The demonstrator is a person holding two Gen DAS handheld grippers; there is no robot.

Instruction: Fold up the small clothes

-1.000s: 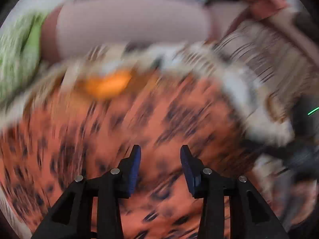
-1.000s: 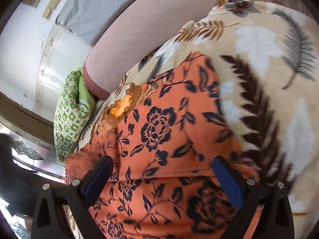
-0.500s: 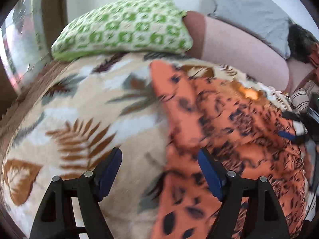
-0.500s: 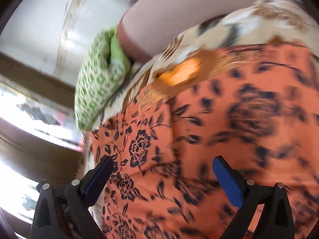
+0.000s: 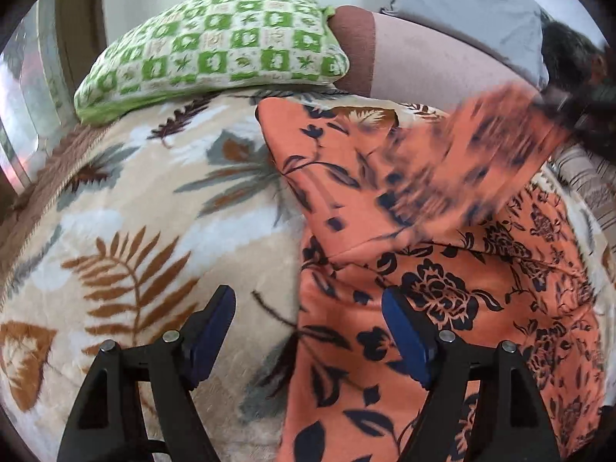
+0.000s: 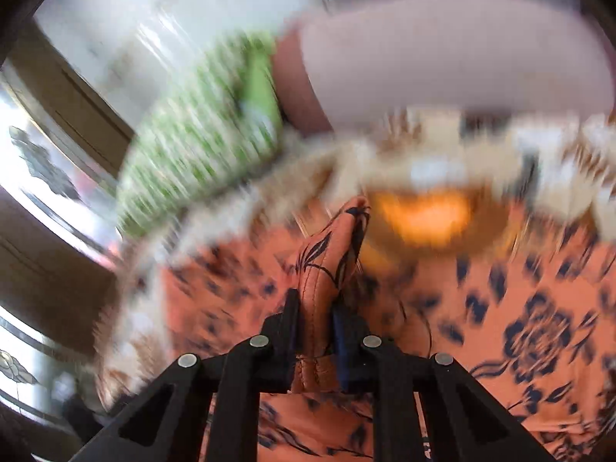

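The orange floral garment [image 5: 442,269] lies spread on the leaf-patterned blanket [image 5: 154,231]. The left gripper [image 5: 308,331] hovers wide open over its left edge, holding nothing. The right gripper [image 6: 313,331] is clamped on a raised fold of the garment.

No text, label, brand, number or sign can be read in either view. The green-and-white pillow [image 5: 215,42] carries only small printed figures in its squares, not letters that can be made out. The right wrist view is strongly blurred, so nothing there is legible.
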